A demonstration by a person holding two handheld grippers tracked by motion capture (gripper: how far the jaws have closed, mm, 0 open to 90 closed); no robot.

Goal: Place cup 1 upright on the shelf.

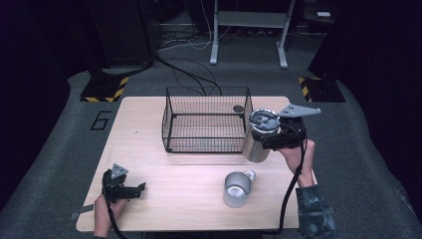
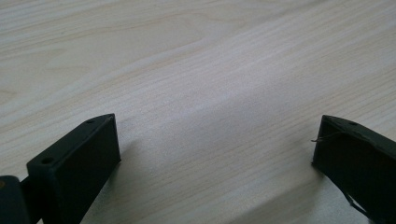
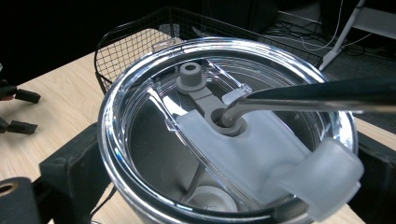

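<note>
My right gripper (image 1: 268, 133) is shut on a steel tumbler (image 1: 257, 144) with a clear lid (image 3: 224, 126) and a metal straw (image 3: 299, 100), held just above the table beside the right end of a black wire basket (image 1: 206, 119). In the right gripper view the black jaws press on both sides of the tumbler below its rim. A steel mug (image 1: 237, 188) with a handle stands on the table in front of the tumbler. My left gripper (image 1: 139, 189) rests open near the table's front left edge, its jaws wide apart over bare wood (image 2: 201, 93) with nothing between them.
The light wooden table (image 1: 149, 149) holds the wire basket at the back middle, with a small dark round thing (image 1: 238, 108) at its far right corner. Cables and metal stand legs (image 1: 215, 47) lie on the grey floor behind the table.
</note>
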